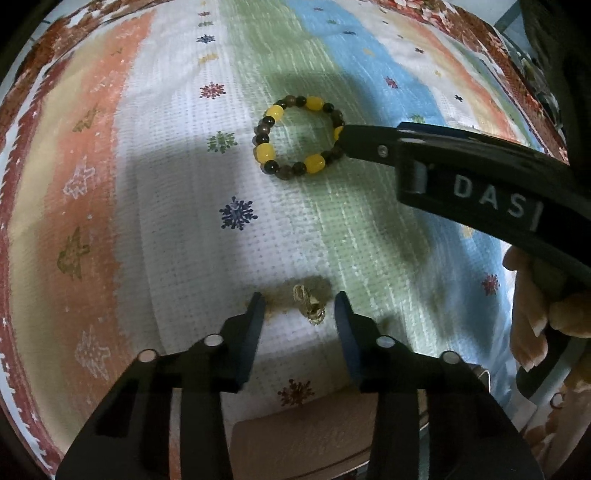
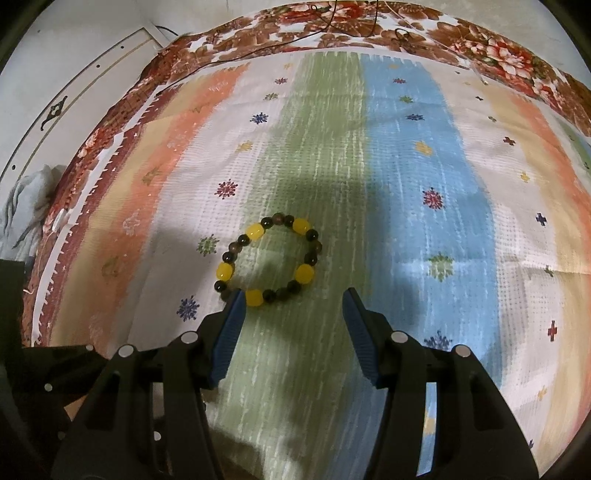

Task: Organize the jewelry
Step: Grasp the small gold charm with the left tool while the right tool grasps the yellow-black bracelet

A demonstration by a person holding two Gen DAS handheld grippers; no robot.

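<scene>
A bracelet of yellow and dark beads (image 1: pixel 300 135) lies flat on the striped cloth (image 1: pixel 177 206). It also shows in the right wrist view (image 2: pixel 269 262). A small gold trinket (image 1: pixel 309 305) lies on the cloth between my left gripper's (image 1: pixel 300 303) open fingers, untouched as far as I can tell. My right gripper (image 2: pixel 293 301) is open just short of the bracelet, its left fingertip (image 2: pixel 236 299) at the near beads. In the left wrist view the right gripper (image 1: pixel 347 142) reaches in from the right, its tip at the bracelet's right edge.
The striped cloth (image 2: pixel 406 206) covers a bed with a floral sheet (image 2: pixel 332 26) around its border. A tan flat object (image 1: pixel 295 439) lies under my left gripper at the near edge. A white wall or cabinet (image 2: pixel 74 74) stands at far left.
</scene>
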